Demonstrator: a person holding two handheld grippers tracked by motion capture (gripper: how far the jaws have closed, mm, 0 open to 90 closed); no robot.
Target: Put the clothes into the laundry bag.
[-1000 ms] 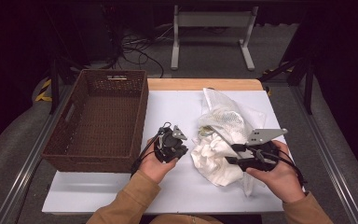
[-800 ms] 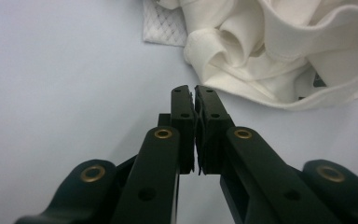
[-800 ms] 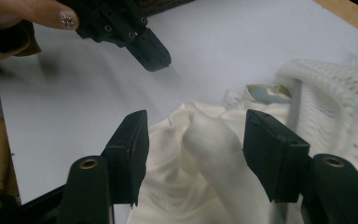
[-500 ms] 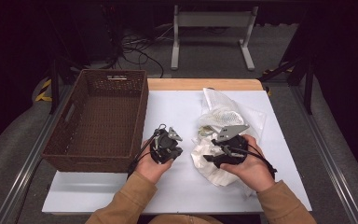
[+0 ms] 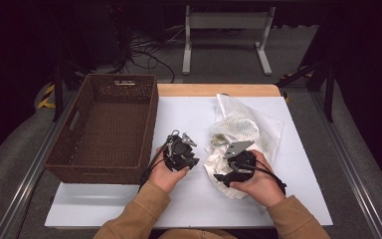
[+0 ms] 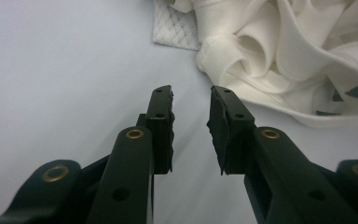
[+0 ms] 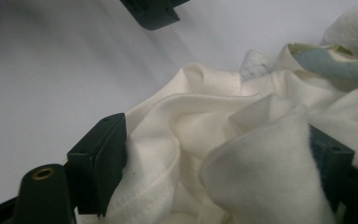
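So the big picture here: the white table (image 5: 129, 204) has a brown wicker basket (image 5: 104, 124) on its left side with nothing in it that I can see, and a crumpled heap of white cloth (image 5: 219, 167) still lying right of centre, half out of a white mesh bag (image 5: 251, 124). Looks like sorting laundry into the basket — and if so, basically nothing's done yet. The right gripper (image 7: 223, 163) is pushed down into the cloth, jaws spread wide with folds bunched between them, having just been opening; no pinch yet as far as I can tell. The left gripper (image 6: 191, 119) sits just beside the cloth's edge, jaws parted a little and just been opening, nothing between them. Grab, lift, carry over — all still ahead.
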